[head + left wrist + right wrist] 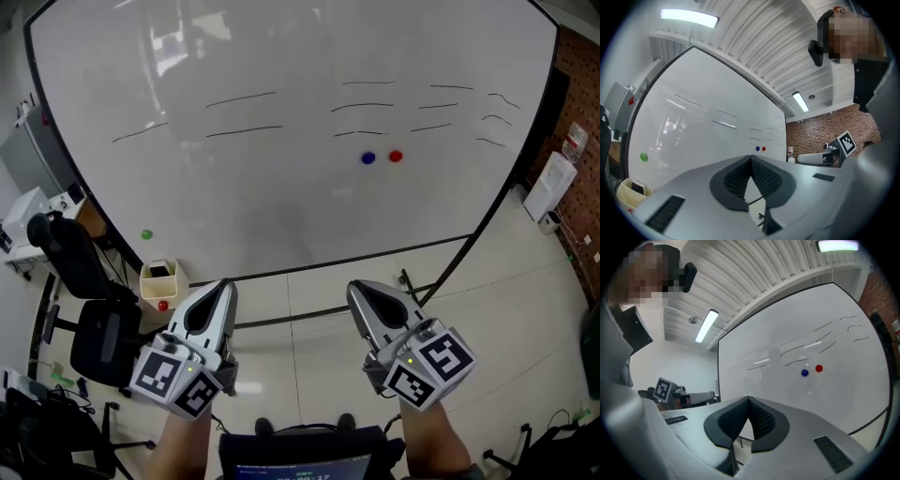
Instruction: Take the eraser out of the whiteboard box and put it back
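Note:
A cream whiteboard box (161, 280) hangs at the lower left corner of the big whiteboard (281, 187). A dark eraser (160, 271) stands inside it. The left gripper view has the same box (629, 192) at its left edge, with the eraser (637, 188) in it. My left gripper (225, 284) is held level a short way right of the box and short of the board; it is shut and empty, its tips (751, 158) meeting. Further right, my right gripper (356, 288) is also shut with nothing in it, its tips (749, 399) together.
Blue (367, 158) and red (395, 157) magnets and thin pen lines mark the board. A green magnet (146, 234) sits above the box, a red one (162, 305) below it. A black office chair (89, 309) stands left. A brick wall (577, 112) is on the right.

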{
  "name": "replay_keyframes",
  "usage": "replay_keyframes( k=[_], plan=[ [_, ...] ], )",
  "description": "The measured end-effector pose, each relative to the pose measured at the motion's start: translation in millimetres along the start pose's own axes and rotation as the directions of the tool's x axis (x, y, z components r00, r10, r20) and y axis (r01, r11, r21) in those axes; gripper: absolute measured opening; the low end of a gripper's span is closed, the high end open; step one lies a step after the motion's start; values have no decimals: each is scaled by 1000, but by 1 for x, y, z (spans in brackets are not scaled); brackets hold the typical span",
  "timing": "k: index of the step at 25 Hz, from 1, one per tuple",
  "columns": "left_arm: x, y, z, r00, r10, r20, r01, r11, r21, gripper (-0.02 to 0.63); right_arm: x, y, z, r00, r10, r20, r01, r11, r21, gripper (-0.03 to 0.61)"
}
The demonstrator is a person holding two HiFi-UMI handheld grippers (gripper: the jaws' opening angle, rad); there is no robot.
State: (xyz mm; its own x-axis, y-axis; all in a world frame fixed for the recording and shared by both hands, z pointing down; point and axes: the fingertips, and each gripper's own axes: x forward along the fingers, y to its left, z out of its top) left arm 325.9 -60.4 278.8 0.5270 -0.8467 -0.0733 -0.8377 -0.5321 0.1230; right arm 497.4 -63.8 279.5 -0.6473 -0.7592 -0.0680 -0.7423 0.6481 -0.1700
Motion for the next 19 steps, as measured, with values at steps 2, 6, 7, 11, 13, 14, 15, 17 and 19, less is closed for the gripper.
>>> replay_keyframes(
  k=[2,6,7,11,13,14,15,17,19],
  plan=[
    [-4,6,1,1000,4,0,-4,1000,-3,29,3,3,2,1000,-2,5,2,1000,2,15],
    [-7,11,6,1000,0,14,0,1000,6,29,9,10,6,1000,-6,5,6,1000,-3,15],
    [-8,13,6,1000,3,15,-3,1000,2,29,10,11,6,1000,-6,4,6,1000,-5,15],
    [-8,14,6,1000,-2,12,2,1000,-3,29,14,11,7,1000,-8,1,8,1000,-11,15],
    [-8,14,5,1000,-5,10,5,1000,-6,29,14,12,6,1000,-5,-1,5,1000,-14,15],
    [-8,14,4,1000,-3,10,4,1000,-7,29,14,13,6,1000,-4,-3,4,1000,-17,15],
    [-8,15,4,1000,-2,10,2,1000,-8,29,14,13,7,1000,-2,-4,2,1000,-18,15],
    [-7,15,4,1000,-1,10,1,1000,-9,29,14,13,7,1000,-2,-5,1,1000,-20,15],
    [-6,15,3,1000,-1,10,1,1000,-11,29,14,13,8,1000,-3,-5,3,1000,-22,15]
  ],
)
